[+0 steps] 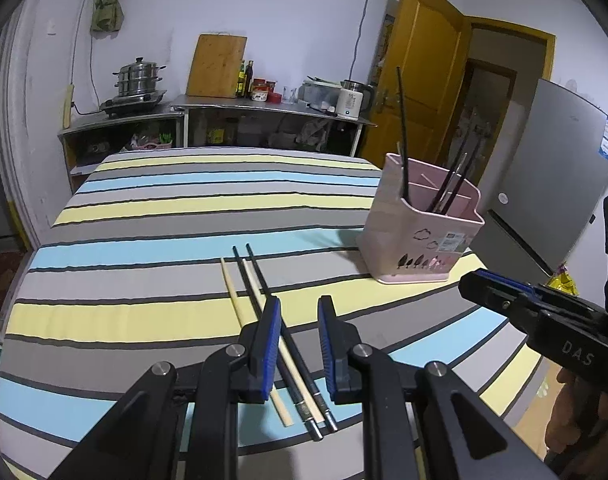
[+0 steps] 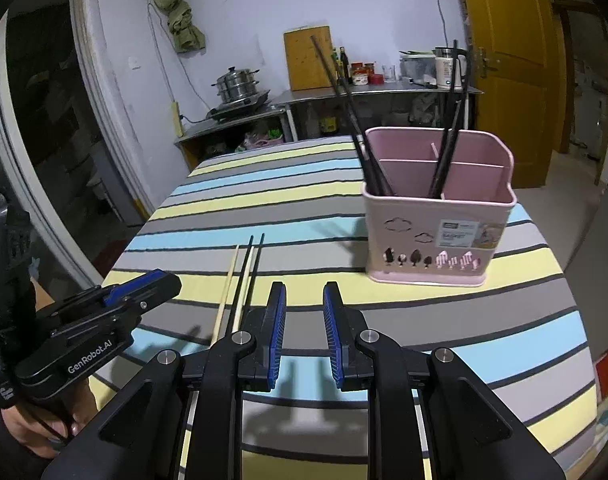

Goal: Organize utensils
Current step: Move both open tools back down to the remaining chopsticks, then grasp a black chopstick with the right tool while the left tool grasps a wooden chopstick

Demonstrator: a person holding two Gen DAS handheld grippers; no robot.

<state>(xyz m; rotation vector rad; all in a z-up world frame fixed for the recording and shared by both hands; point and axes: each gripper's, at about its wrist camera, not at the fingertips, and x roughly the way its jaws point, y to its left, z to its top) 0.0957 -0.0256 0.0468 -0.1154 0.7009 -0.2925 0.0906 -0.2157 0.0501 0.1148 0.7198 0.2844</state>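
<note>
Item: four loose chopsticks, two black (image 1: 264,300) and two pale wooden (image 1: 234,296), lying flat and side by side on the striped tablecloth (image 1: 144,240). Their long axes are running from the near table edge away toward the far end, thick ends nearest the left camera, tapered tips pointing away.

Item: pink utensil holder (image 2: 436,236), standing upright on the cloth to the right of the loose set, well apart from it. Dark chopsticks (image 2: 448,152) are leaning inside its compartments, tips down.

Item: left gripper (image 1: 300,312), hovering low over the loose chopsticks, fingers pointing forward along their length; jaws are standing apart, holding nothing, with one black chopstick and one pale chopstick passing through the gap in the left view.

Item: right gripper (image 2: 304,300), hovering over bare cloth just right of the loose chopsticks, levelled forward, jaws parted and gripping nothing.
</note>
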